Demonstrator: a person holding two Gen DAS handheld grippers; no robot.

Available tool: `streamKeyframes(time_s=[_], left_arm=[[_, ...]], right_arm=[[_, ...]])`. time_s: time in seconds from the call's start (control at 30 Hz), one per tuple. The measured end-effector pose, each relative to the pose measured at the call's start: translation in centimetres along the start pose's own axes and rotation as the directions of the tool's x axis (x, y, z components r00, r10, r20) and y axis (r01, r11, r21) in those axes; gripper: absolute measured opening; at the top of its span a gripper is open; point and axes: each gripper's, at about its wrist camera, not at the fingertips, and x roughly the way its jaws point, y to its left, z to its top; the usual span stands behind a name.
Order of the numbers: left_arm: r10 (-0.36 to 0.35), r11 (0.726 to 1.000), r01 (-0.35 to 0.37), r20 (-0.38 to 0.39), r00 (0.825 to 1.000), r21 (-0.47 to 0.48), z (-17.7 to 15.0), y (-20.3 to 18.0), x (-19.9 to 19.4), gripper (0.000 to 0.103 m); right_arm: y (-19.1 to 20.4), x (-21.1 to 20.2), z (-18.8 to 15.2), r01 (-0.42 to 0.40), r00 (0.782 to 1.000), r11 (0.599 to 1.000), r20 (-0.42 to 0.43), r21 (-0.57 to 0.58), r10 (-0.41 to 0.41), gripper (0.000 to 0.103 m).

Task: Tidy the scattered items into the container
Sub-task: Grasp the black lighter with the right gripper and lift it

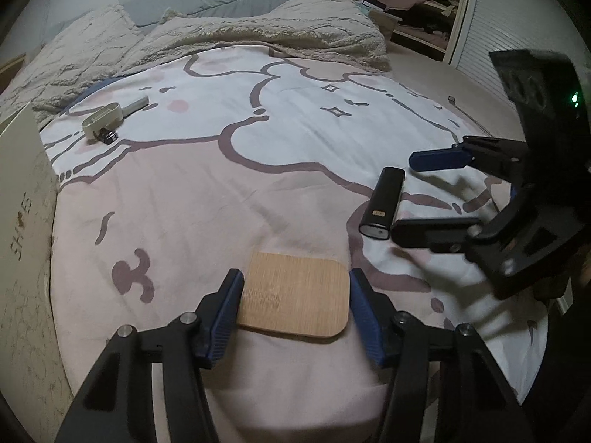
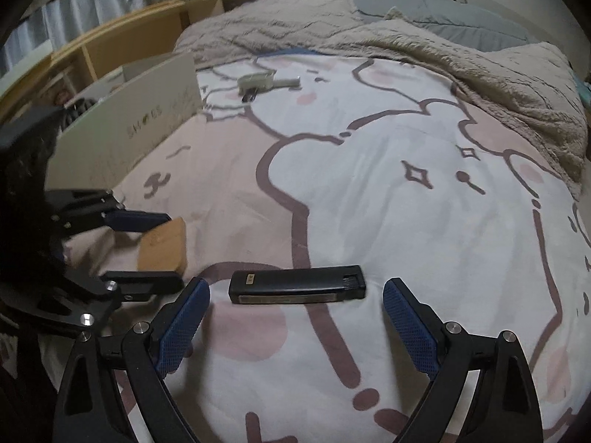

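The left wrist view looks steeply down along its blue fingers (image 1: 229,306) onto the printed bedspread (image 1: 295,118), close over a wooden board (image 1: 295,295) lying between the fingertips. The right wrist view faces the same way from just beside it, close over a black lighter (image 2: 297,288) just ahead of its fingertips. Both views share the board, the lighter, the shoe box (image 2: 125,136) and each other's gripper.

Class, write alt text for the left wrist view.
The left tongs straddle a wooden board on a cartoon-print blanket. At right, the open right tongs flank a black lighter.
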Motion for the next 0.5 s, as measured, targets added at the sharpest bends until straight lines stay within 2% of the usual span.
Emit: streamKeyframes(time_s=[0.13, 0.2, 0.5], left_arm=[[0.008, 1.0, -0.008, -0.005, 1.0, -0.013, -0.32, 0.13, -0.27, 0.058], [0.01, 1.0, -0.01, -0.009, 1.0, -0.023, -0.34, 0.2, -0.34, 0.058], [0.022, 0.996, -0.025, -0.037, 0.999, -0.087, 0.29, 0.61, -0.32, 0.058]], right_arm=[[0.88, 0.92, -0.17, 0.048, 0.998, 0.997, -0.025, -0.052, -0.049, 0.093], [1.13, 0.94, -0.27, 0.053, 0.998, 0.996, -0.022, -0.066, -0.055, 0.08], [0.55, 0.75, -0.33, 0.04, 0.999, 0.998, -0.009, -0.038, -0.041, 0.079]])
